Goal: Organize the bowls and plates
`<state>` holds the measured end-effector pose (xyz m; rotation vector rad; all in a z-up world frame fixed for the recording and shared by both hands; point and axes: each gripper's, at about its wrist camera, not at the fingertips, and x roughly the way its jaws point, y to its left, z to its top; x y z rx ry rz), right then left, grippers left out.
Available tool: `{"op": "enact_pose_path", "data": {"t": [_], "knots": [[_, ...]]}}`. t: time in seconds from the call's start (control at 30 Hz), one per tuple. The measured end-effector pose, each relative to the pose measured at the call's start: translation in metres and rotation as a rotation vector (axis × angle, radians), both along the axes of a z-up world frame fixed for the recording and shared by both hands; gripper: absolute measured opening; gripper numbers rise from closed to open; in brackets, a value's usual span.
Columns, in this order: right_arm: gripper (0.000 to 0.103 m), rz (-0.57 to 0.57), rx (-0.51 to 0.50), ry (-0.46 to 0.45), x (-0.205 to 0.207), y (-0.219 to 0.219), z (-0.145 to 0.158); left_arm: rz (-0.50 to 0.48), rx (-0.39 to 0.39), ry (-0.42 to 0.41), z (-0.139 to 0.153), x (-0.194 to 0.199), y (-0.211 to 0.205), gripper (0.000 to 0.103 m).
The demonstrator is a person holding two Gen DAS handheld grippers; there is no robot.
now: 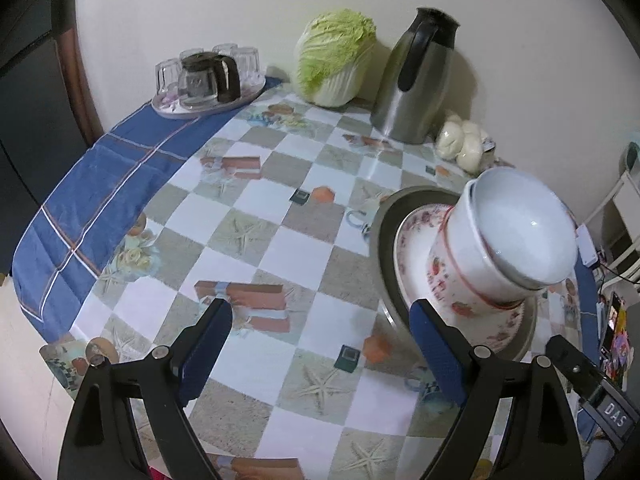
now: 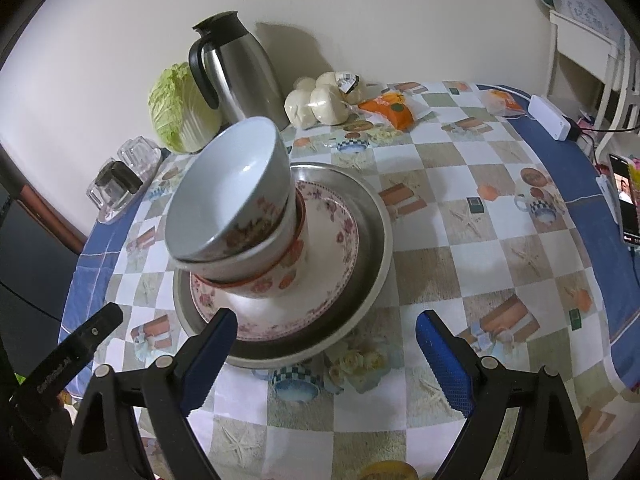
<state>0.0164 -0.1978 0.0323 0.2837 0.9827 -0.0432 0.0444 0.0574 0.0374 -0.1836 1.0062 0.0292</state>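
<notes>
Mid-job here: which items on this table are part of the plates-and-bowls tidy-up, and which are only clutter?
Job items:
- stacked bowls
- floral plate under them
- metal dish at the bottom

Just lying about:
- steel jug
- cabbage
- bagged buns
- tray of glasses
- orange packet
- phone

My left tongs (image 1: 320,316) stand wide apart over the checkered bench (image 1: 280,216), nothing between the blue pads (image 1: 434,344). Just past the right pad, a stack of bowls (image 1: 508,236) sits on a flowered plate (image 1: 416,240), itself in a grey metal dish (image 1: 386,220). At the far wall I see a cabbage (image 1: 334,56), a steel jug (image 1: 416,80), a bag of white buns (image 1: 462,144) and a tray of glasses (image 1: 208,80).
</notes>
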Motion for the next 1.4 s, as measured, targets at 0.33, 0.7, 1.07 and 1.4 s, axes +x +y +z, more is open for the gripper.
{"op": "enact_pose_path", "data": {"t": [0.33,0.7,1.07,1.4], "knots": [[0.093,-0.004,-0.007,0.022,-0.004,0.002,-0.007,-0.037,0.046,0.049,-0.013,0.005,-0.006,0.091],[0.093,0.003,-0.024,0.042,0.001,0.006,-0.014,-0.089,0.021,0.092,-0.023,0.012,-0.014,0.091],[0.093,0.007,-0.038,0.057,0.006,0.007,-0.019,-0.122,0.023,0.111,-0.03,0.018,-0.02,0.091],[0.093,0.011,-0.042,0.082,0.009,0.008,-0.027,-0.138,0.053,0.124,-0.038,0.022,-0.026,0.091]]}}
